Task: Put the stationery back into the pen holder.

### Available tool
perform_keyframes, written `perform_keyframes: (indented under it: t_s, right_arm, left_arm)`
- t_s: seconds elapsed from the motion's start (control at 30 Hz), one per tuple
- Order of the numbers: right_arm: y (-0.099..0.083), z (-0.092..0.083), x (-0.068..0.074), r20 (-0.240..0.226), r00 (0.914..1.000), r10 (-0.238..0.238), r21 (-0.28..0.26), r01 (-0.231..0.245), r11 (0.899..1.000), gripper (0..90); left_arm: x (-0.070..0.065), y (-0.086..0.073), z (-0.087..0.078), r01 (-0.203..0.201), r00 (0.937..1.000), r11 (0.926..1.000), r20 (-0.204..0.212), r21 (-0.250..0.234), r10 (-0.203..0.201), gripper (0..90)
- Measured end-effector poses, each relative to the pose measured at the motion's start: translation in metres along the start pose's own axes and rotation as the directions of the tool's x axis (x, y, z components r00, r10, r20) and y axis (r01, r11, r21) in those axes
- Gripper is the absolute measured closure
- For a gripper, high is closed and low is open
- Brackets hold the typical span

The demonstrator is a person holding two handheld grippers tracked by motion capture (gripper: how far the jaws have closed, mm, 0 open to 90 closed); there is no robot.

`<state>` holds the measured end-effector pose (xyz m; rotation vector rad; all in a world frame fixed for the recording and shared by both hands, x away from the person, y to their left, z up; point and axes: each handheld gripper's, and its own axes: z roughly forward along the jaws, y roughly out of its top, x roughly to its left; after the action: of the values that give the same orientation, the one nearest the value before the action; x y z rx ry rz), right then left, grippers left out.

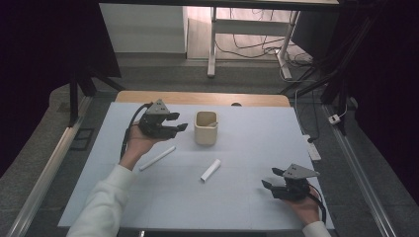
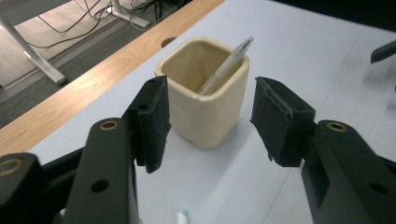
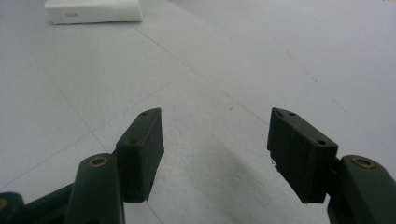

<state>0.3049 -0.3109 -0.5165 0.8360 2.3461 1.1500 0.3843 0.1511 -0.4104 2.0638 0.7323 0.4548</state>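
Observation:
A cream square cup (image 1: 206,128) stands at the middle of the light blue mat, with a white pen (image 2: 229,65) leaning inside it. My left gripper (image 1: 179,122) hovers just left of the cup, open and holding nothing. In the left gripper view the cup (image 2: 210,98) sits beyond the gap between the jaws of the left gripper (image 2: 210,121). A long white pen (image 1: 157,158) and a short white tube (image 1: 210,170) lie on the mat nearer the person. My right gripper (image 1: 271,177) rests low at the front right, open and holding nothing. In its own view the right gripper (image 3: 215,149) points across bare mat.
The blue mat (image 1: 247,197) covers a wooden table (image 1: 197,98) whose far edge shows behind the cup. A white block-like end (image 3: 93,11) lies far off in the right gripper view. Desk legs and cables (image 1: 257,49) stand on the floor beyond.

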Motion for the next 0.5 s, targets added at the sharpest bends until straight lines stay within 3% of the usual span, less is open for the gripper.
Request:
perform_keyframes:
  t_s: [0.2, 0.5]
  right_arm:
    - [0.0, 0.0, 0.0, -0.001, 1.0, -0.001, 0.001, 0.001, 1.0, 35.4]
    - [0.0, 0.001, 0.0, -0.002, 1.0, -0.003, 0.0, 0.003, 1.0, 35.4]
  left_arm:
    - [0.0, -0.006, -0.003, -0.007, 1.0, 0.9996, 0.003, 0.026, 0.006, 46.1]
    - [0.003, -0.013, -0.009, -0.018, 0.9998, 0.994, 0.01, 0.108, 0.017, 45.1]
